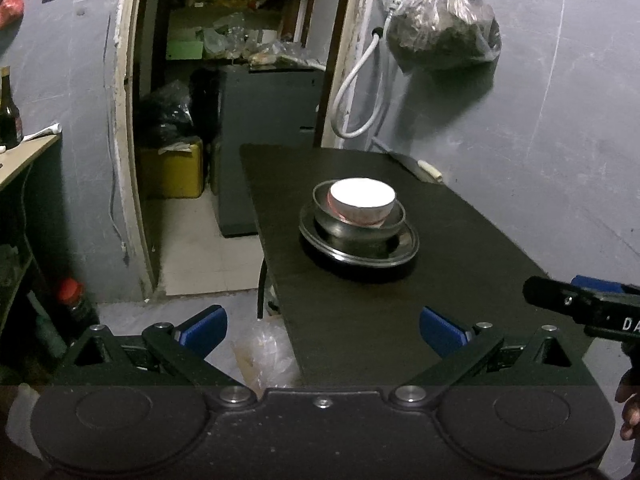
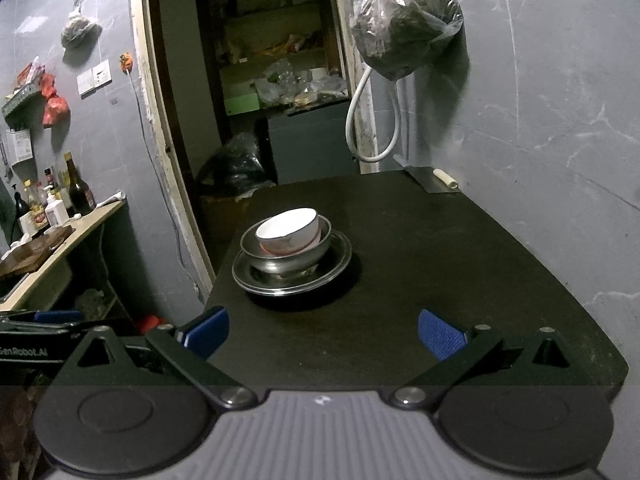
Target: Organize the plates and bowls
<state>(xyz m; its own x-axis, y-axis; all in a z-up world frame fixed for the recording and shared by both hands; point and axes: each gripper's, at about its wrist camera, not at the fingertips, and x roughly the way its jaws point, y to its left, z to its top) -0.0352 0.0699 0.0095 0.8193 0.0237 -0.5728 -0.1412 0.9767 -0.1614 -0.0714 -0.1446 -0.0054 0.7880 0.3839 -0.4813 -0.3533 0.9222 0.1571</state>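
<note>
A white bowl (image 1: 362, 200) (image 2: 289, 231) sits inside a steel bowl (image 1: 356, 222) (image 2: 286, 256), which rests on a steel plate (image 1: 360, 246) (image 2: 292, 276), all stacked on a black table (image 1: 400, 312) (image 2: 440, 260). My left gripper (image 1: 323, 330) hangs open over the table's near left edge, well short of the stack. My right gripper (image 2: 323, 334) is open too, nearer the front edge, with nothing between its blue fingertips. The right gripper's side shows at the right edge of the left wrist view (image 1: 588, 304).
A grey wall runs along the table's right side with a hanging plastic bag (image 1: 444, 24) (image 2: 404, 24) and a white hose (image 1: 360, 92). A cleaver (image 2: 434, 179) lies at the table's far corner. An open doorway (image 1: 224, 120) and a bottle-laden counter (image 2: 52, 236) stand to the left.
</note>
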